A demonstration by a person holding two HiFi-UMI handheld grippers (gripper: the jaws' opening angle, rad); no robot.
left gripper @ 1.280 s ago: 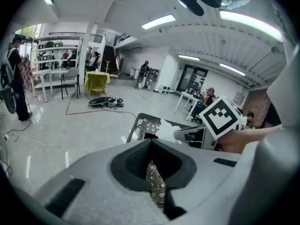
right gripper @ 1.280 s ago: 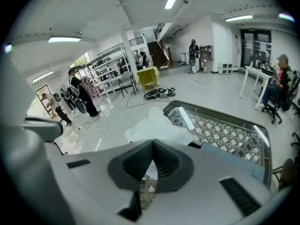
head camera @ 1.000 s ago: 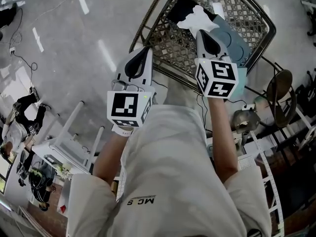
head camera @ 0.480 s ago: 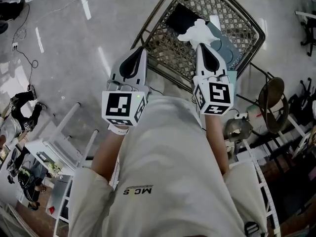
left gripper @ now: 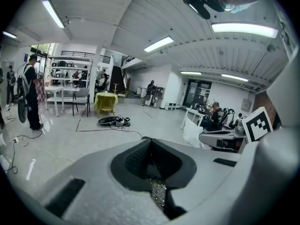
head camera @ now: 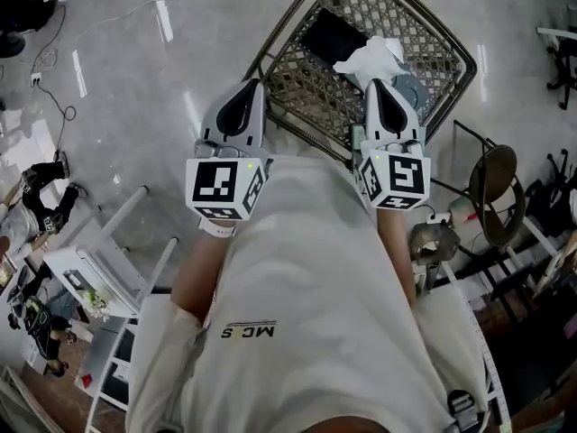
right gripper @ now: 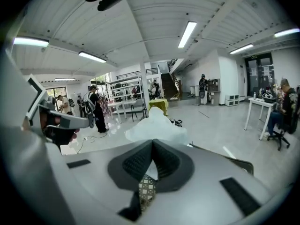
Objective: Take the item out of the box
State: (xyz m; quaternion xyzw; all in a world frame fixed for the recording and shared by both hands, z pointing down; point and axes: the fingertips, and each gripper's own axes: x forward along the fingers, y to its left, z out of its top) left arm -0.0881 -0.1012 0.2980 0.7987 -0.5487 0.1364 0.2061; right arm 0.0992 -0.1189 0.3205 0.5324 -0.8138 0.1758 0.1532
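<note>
Two grippers, one box.

Head view: left gripper (head camera: 250, 85) and right gripper (head camera: 373, 83) were held over a lattice-woven box (head camera: 311, 87) with a dark tubular rim. The person's pale shirt (head camera: 306, 287) hid its near edge. A crumpled white item (head camera: 371, 57) sat at the right gripper's tips, beside a flat black slab (head camera: 331, 34) (material unclear). Whether the item rested on the contents could not be told.

Left gripper view: left gripper (left gripper: 150, 142) had its ribbed dark jaws pressed together on nothing, with lattice showing through a slit below.

Right gripper view: right gripper (right gripper: 152, 143) was closed, a sliver of the white item (right gripper: 155, 124) pinched at its tips. The jaws hid the item's lower part.
</note>
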